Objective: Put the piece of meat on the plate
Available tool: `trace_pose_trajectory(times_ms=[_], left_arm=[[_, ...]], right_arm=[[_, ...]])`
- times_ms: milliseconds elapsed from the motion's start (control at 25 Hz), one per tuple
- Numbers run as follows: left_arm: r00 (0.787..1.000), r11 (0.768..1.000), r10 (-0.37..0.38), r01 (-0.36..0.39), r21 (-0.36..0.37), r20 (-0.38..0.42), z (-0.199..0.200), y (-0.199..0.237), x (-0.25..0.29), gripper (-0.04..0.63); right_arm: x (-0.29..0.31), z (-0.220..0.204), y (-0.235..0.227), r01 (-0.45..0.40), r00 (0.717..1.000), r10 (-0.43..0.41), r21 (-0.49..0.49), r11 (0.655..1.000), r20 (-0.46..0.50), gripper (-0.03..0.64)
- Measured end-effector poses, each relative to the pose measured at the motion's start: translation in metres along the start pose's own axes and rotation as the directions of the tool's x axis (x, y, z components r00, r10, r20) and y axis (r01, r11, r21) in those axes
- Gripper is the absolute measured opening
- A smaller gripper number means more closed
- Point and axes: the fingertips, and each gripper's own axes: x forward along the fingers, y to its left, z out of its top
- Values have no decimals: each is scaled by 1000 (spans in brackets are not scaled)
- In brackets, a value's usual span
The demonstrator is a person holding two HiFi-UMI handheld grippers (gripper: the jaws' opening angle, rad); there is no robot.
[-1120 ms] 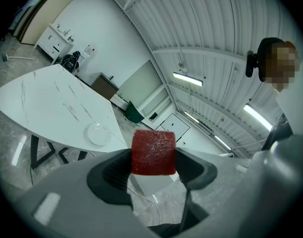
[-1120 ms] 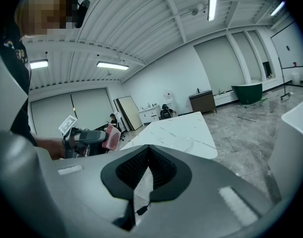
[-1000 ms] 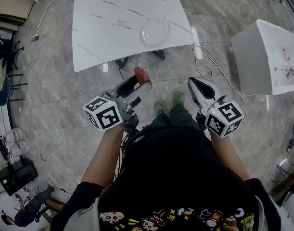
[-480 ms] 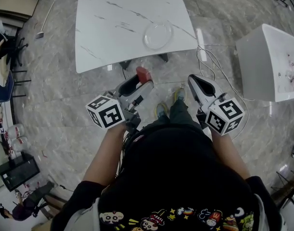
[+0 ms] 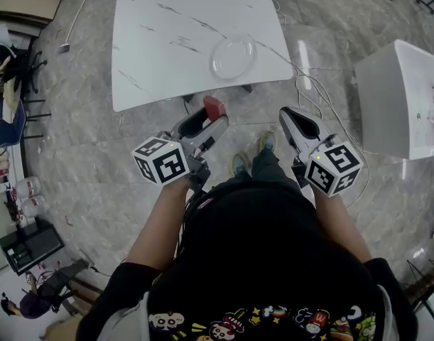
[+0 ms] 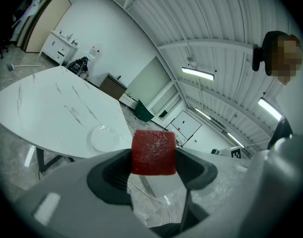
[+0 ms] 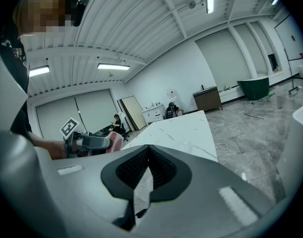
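A red cube of meat [image 6: 152, 151] is clamped between the jaws of my left gripper [image 5: 211, 116], which is held above the floor short of the white marble table [image 5: 167, 34]. The meat [image 5: 214, 106] shows at the jaw tips in the head view. A clear glass plate [image 5: 232, 56] lies near the table's near right edge; it also shows as a plate [image 6: 104, 138] beyond the meat in the left gripper view. My right gripper [image 5: 300, 124] is shut with nothing in it and hangs over the floor to the right. The left gripper with the meat [image 7: 115, 142] appears in the right gripper view.
A second white table [image 5: 408, 98] stands at the right. A white cable [image 5: 323, 98] trails over the marble floor between the tables. The person's shoes [image 5: 239, 163] stand below the grippers. Chairs and clutter [image 5: 7, 62] line the left wall.
The table and plate have drawn slightly nearer in the head view as the person steps forward. Both grippers keep their pose, the meat still held.
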Motion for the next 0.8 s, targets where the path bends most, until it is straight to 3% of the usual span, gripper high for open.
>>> trace_pose_trajectory(times_ms=[800], left_arm=[[983, 985, 160, -154, 73, -89, 21, 57, 96, 385]], right_arm=[[42, 23, -82, -70, 996, 72, 38, 997, -50, 23]])
